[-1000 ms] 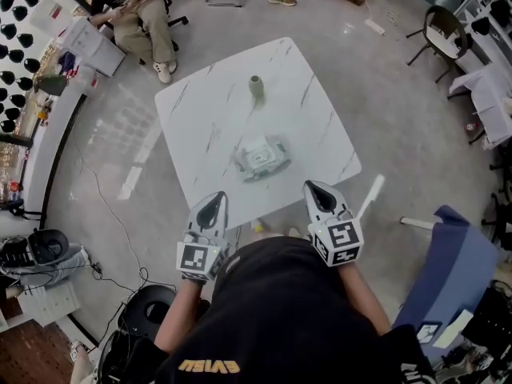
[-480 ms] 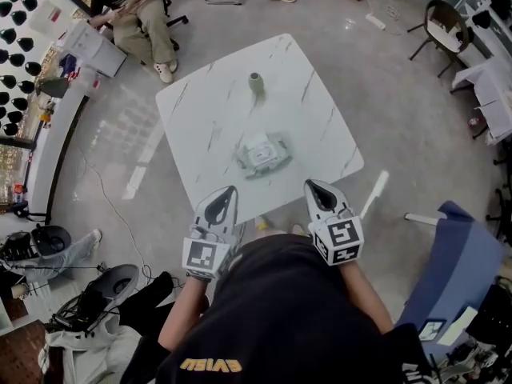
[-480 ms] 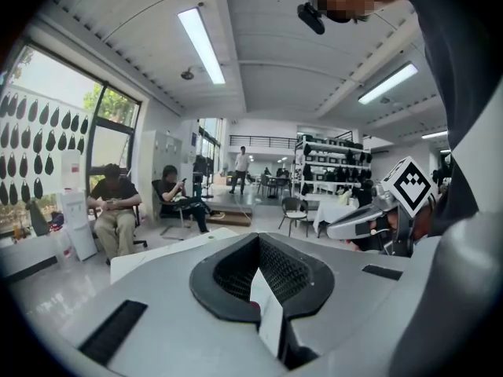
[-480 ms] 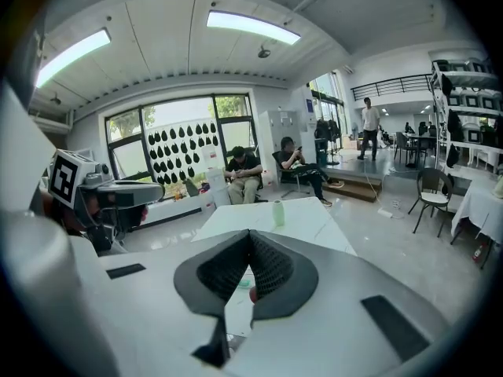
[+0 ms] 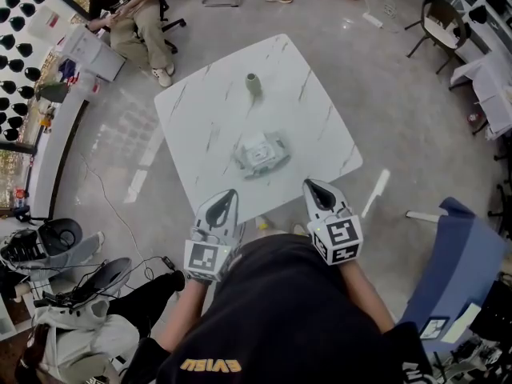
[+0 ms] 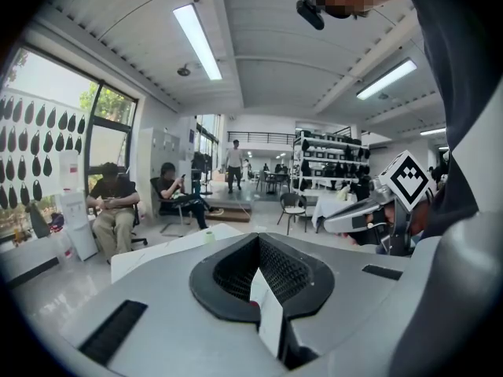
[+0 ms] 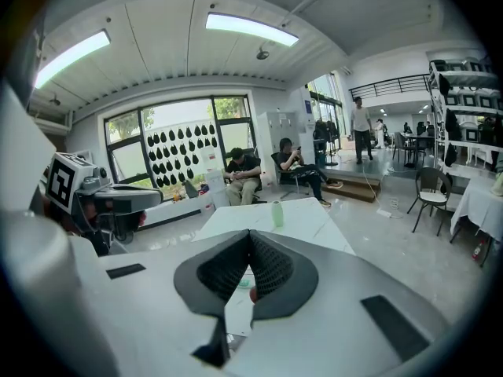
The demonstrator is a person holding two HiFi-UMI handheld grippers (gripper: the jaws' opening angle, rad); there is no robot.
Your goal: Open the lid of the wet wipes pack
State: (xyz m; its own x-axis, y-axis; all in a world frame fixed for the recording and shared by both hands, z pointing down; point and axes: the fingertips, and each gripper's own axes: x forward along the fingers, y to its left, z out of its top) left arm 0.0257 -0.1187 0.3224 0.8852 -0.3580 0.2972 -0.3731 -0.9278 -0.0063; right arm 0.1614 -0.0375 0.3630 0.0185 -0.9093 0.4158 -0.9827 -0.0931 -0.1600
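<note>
Both claws sit low in the head view, side by side and apart, tips pointing toward the top of the frame. The left claw (image 5: 223, 201) is closed and empty. The right claw (image 5: 314, 189) is likewise closed and empty, each held out on a bare forearm.

bright ceiling strips (image 6: 198, 40) | window glare | fisheye edges | sharp

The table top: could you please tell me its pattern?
The table is white with thin grey marble veins, clearest in the head view.

Wet wipes pack (image 5: 262, 154) on table (image 5: 200, 118) centre; bottle (image 5: 253, 86) behind it.
</note>
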